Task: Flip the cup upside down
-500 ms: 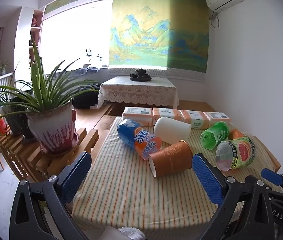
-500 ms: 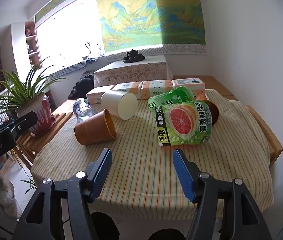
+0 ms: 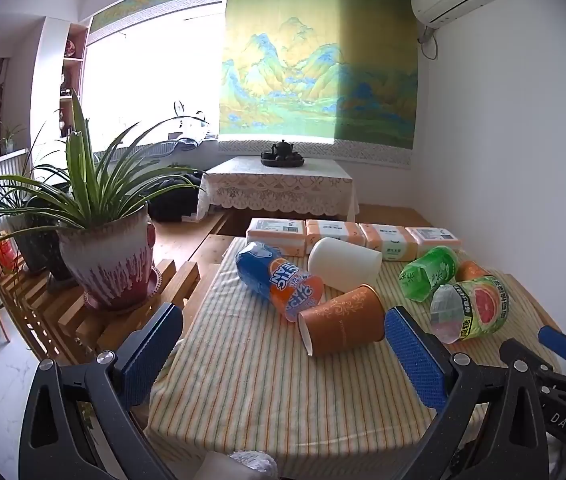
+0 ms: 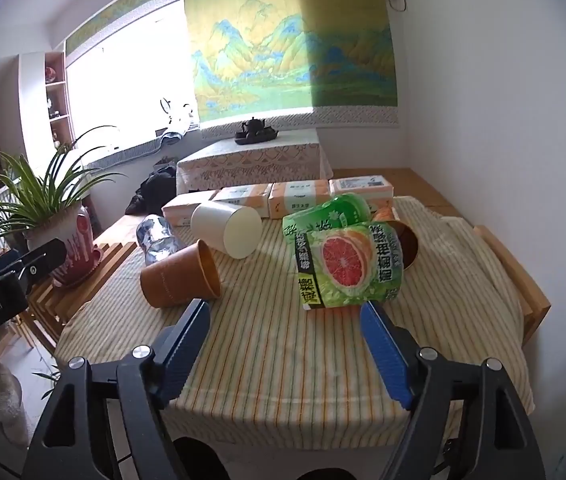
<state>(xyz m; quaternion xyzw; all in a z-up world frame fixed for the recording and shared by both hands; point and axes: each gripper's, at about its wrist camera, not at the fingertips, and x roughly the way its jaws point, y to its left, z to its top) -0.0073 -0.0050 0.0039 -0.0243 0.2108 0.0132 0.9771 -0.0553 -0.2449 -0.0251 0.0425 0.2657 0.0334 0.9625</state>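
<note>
An orange paper cup [image 3: 343,326] [image 4: 181,276] lies on its side on the striped tablecloth, mouth toward the front-left. Behind it a white cup [image 3: 345,264] [image 4: 227,230] also lies on its side. A second orange cup [image 4: 407,242] [image 3: 471,270] lies half hidden behind the bottles. My left gripper [image 3: 283,352] is open above the table's front-left part, the orange cup just beyond its right finger. My right gripper [image 4: 285,340] is open over the front of the table, nothing between its fingers.
A blue-orange soda bottle [image 3: 279,280], a green bottle [image 3: 429,272] and a grapefruit-label bottle [image 4: 349,266] lie among the cups. Tissue packs [image 3: 353,236] line the far edge. A potted plant [image 3: 103,252] stands on a wooden rack at the left.
Both grippers have edged slightly forward toward the cups. No object on the table has moved.
</note>
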